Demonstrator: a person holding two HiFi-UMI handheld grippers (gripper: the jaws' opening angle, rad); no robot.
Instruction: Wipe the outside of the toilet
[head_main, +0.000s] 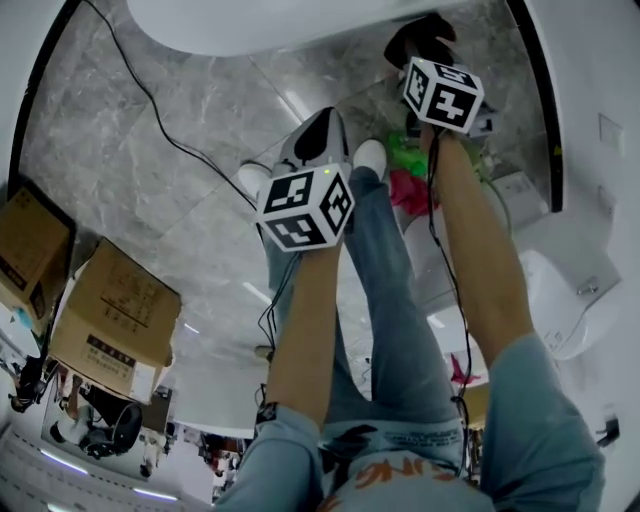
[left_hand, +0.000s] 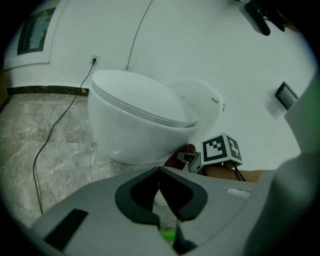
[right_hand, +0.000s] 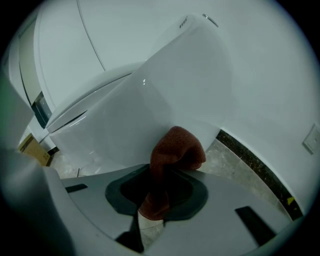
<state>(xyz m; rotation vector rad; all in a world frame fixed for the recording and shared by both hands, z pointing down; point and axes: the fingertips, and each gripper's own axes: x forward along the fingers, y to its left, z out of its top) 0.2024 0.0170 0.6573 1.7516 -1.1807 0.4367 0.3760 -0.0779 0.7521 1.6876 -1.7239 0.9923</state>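
- While the right tool is clamped on a rust-red cloth, the cloth's bunched end lies against the lower side of the white toilet, close to the wall.
- Held low in front of the bowl and apart from it, the left tool has its jaws together, with nothing between them.
- With its lid down, the toilet stands on a grey marble floor, where a black cable trails.

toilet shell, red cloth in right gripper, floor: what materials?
The toilet looks like glazed ceramic: smooth, glossy white, sharp highlights. The red cloth in the right gripper looks like terry or knit fabric: matte, fuzzy, drooping folds. The floor is polished grey marble or marble-look tile: veining, joints, reflections.
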